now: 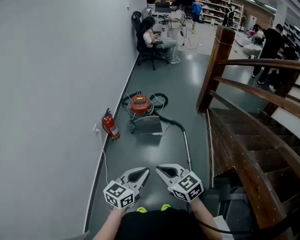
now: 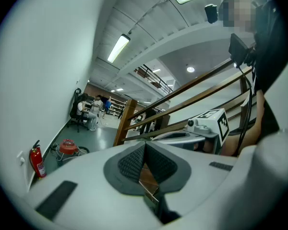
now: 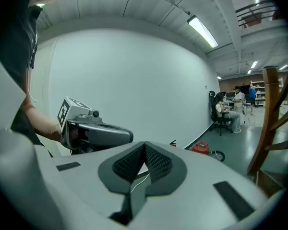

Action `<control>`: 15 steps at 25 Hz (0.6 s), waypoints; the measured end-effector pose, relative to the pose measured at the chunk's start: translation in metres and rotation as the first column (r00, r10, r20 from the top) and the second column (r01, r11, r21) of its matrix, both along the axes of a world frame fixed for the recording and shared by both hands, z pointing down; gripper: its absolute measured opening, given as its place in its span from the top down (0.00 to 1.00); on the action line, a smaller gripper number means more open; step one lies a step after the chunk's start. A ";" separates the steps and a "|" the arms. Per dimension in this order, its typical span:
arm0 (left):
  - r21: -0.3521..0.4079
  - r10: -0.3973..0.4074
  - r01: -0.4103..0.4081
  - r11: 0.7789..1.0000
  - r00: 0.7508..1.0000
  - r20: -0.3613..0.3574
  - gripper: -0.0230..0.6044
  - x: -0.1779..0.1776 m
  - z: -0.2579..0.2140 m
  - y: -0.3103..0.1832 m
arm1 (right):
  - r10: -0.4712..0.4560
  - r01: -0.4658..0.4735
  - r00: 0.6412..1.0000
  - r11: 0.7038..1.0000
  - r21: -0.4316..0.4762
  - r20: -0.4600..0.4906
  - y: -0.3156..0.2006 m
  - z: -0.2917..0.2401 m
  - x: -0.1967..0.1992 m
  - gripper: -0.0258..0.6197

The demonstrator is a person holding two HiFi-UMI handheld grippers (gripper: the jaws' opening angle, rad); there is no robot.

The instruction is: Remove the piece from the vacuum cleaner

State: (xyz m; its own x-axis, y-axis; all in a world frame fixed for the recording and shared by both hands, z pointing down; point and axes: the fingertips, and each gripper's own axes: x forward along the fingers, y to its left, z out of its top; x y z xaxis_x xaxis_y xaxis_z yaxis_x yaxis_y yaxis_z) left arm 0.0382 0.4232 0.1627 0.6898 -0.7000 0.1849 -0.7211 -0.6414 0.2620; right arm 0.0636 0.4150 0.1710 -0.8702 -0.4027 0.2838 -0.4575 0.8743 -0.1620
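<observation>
A: Where is the vacuum cleaner (image 1: pixel 140 105) sitting?
B: It is sitting by the wall (image 1: pixel 50 84), well ahead; left gripper (image 1: pixel 145 171) and right gripper (image 1: pixel 159 169) are hovering side by side, jaws closed, empty.

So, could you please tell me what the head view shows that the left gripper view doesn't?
Only the head view shows the vacuum's wand and the left gripper from outside. Only the left gripper view shows the ceiling light and that gripper's pads shut together, empty. Both show the red vacuum cleaner, the fire extinguisher and the right gripper.
</observation>
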 end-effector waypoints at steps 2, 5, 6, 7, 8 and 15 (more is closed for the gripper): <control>0.001 0.000 0.000 1.000 1.000 0.001 0.95 0.002 0.000 -0.001 | 0.006 -0.006 1.000 1.000 0.003 -0.005 -0.002 0.001 0.003 0.94; 0.001 -0.001 0.001 1.000 1.000 0.001 0.95 0.004 0.000 -0.002 | 0.015 -0.015 1.000 1.000 0.001 -0.011 -0.003 0.003 0.006 0.94; 0.002 -0.001 0.001 1.000 1.000 0.002 0.95 0.005 0.000 -0.002 | 0.018 -0.018 1.000 1.000 -0.001 -0.011 -0.004 0.004 0.007 0.94; 0.003 -0.001 0.001 1.000 1.000 0.002 0.95 0.005 -0.001 -0.002 | 0.019 -0.019 1.000 1.000 -0.003 -0.007 -0.004 0.004 0.007 0.94; 0.004 -0.001 0.001 1.000 1.000 0.003 0.95 0.006 -0.001 -0.002 | 0.021 -0.021 1.000 1.000 -0.006 0.001 -0.005 0.003 0.007 0.94; 0.006 0.005 -0.005 1.000 1.000 0.006 0.95 0.011 -0.002 -0.002 | 0.021 -0.018 0.998 0.999 -0.052 0.060 -0.006 -0.002 0.006 0.94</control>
